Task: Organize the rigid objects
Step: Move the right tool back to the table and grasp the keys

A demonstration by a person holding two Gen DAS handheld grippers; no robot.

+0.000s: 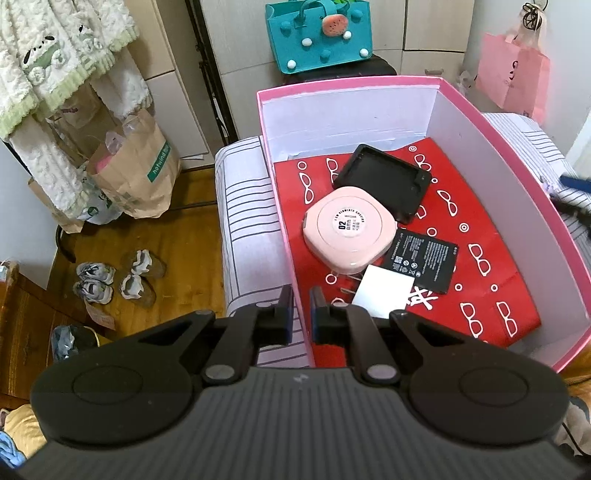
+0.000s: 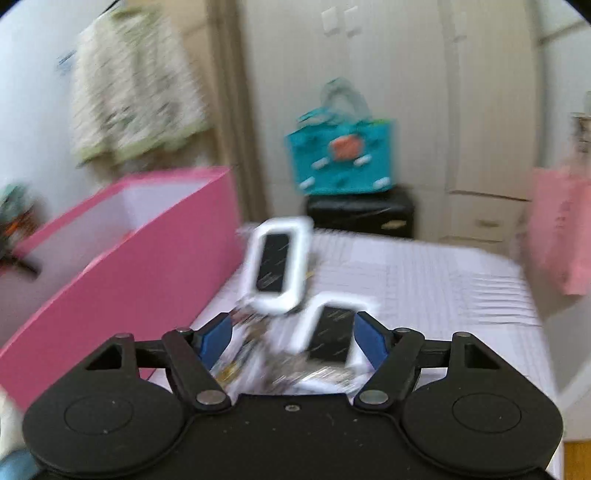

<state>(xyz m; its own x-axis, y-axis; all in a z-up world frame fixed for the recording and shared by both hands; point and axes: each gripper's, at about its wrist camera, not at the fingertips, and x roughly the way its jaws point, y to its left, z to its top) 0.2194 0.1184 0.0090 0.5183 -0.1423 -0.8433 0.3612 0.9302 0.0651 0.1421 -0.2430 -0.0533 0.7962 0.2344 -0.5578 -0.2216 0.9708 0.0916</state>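
Note:
A pink box (image 1: pixel 517 155) sits on a striped bed. Inside it, on a red glasses-print sheet (image 1: pixel 491 280), lie a pink rounded case (image 1: pixel 343 229), a black tray (image 1: pixel 384 181), a black battery (image 1: pixel 421 262) and a white card (image 1: pixel 384 291). My left gripper (image 1: pixel 302 317) straddles the box's near left wall, its jaws close together with the wall between them. In the blurred right wrist view, my right gripper (image 2: pixel 291 339) is open above two white-framed black devices (image 2: pixel 277 266) (image 2: pixel 328 332) and some shiny packets (image 2: pixel 251 354) on the bed, beside the box (image 2: pixel 147 266).
A teal felt bag (image 1: pixel 317 33) stands on a black stand behind the bed; it also shows in the right wrist view (image 2: pixel 343 158). A pink paper bag (image 1: pixel 513 74) hangs at right. Paper bags (image 1: pixel 136 173) and shoes (image 1: pixel 118 277) are on the wooden floor at left.

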